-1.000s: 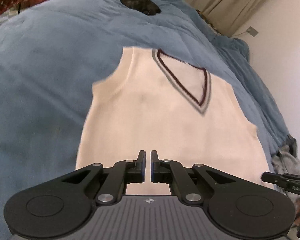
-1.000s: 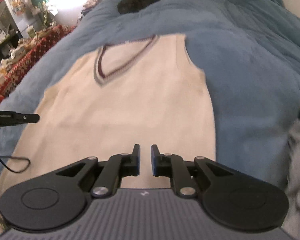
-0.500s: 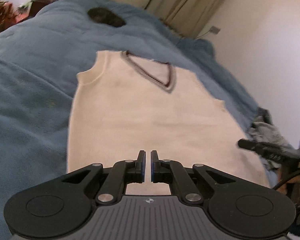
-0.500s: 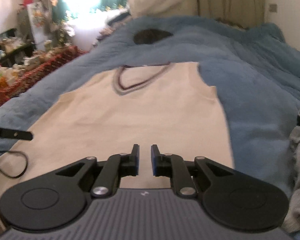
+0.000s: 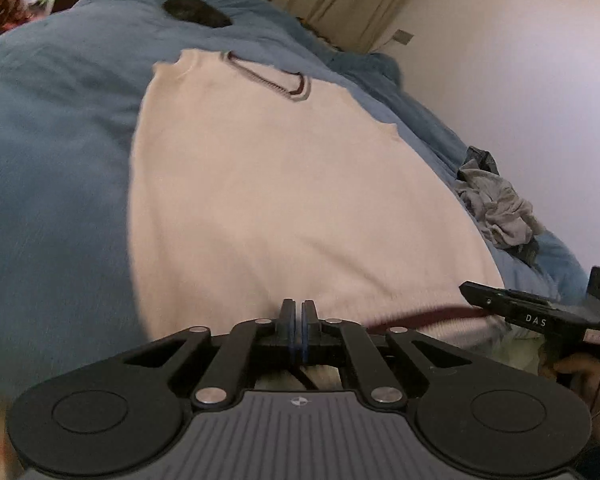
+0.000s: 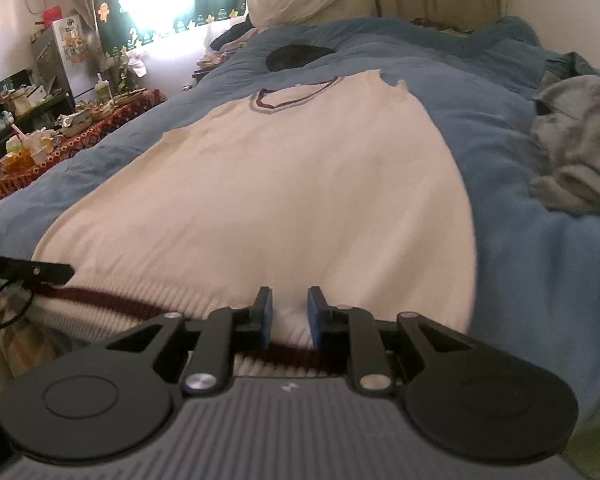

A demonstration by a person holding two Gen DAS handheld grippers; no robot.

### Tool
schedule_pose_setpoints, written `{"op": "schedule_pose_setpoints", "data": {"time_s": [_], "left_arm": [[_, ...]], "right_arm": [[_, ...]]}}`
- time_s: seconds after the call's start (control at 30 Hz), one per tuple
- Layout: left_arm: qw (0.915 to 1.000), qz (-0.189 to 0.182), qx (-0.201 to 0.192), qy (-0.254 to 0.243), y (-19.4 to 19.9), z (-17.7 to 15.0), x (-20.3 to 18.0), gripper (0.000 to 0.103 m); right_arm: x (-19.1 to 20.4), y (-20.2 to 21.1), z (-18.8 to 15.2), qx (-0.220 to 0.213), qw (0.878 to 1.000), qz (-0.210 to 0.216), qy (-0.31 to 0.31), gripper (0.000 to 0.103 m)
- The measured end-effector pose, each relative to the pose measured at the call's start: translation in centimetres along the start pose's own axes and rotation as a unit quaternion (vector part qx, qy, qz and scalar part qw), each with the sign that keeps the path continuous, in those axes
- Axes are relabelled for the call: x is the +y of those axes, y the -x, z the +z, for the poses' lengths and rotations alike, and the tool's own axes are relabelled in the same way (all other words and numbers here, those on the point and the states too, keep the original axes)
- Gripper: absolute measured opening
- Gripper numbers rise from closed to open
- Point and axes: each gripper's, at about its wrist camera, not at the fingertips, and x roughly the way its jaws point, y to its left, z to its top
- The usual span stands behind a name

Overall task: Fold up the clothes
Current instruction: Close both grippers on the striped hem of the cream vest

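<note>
Lying flat across the blue bedspread (image 6: pixel 540 280) is a cream sleeveless V-neck sweater (image 6: pixel 284 184), its collar toward the far end of the bed and its ribbed hem, with a maroon stripe, at the near edge where I stand. My left tongs (image 5: pixel 299 308) are pressed together with nothing between them, hovering just over the hem on the left half of the sweater. My right tongs (image 6: pixel 289 312) stand slightly apart and have just been opening; the ribbed hem shows in the gap beneath them, but the pads do not press on it. A crumpled grey garment (image 6: pixel 576 140) lies on the bedspread near the right edge of the bed, apart from the sweater. A dark round patch (image 6: pixel 300 54) sits on the bedspread beyond the collar.
</note>
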Motion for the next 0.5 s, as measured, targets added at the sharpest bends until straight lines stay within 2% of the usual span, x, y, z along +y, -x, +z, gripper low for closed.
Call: {"op": "schedule_pose_setpoints", "data": {"time_s": [0.13,0.27,0.4,0.5], "left_arm": [[0.9996,0.023,-0.003,0.015,2.0,-1.6,1.0,0.003],[0.9987,0.049,-0.002,0.018,3.7,-2.6,1.7,0.003],[0.9983,0.051,-0.016,0.025,5.8,-2.9,1.6,0.003],[0.9978,0.049,-0.039,0.020,7.2,-2.6,1.0,0.003]], "right_arm": [[0.5,2.2,-1.8,-0.004,1.000,-0.013,0.028,0.021],[0.0,3.5,-2.7,-0.006,1.000,-0.012,0.019,0.021],[-0.7,5.3,-3.2,-0.009,1.000,-0.013,0.010,0.023],[-1.6,6.7,-3.1,-0.021,0.999,-0.028,0.008,0.026]]}}
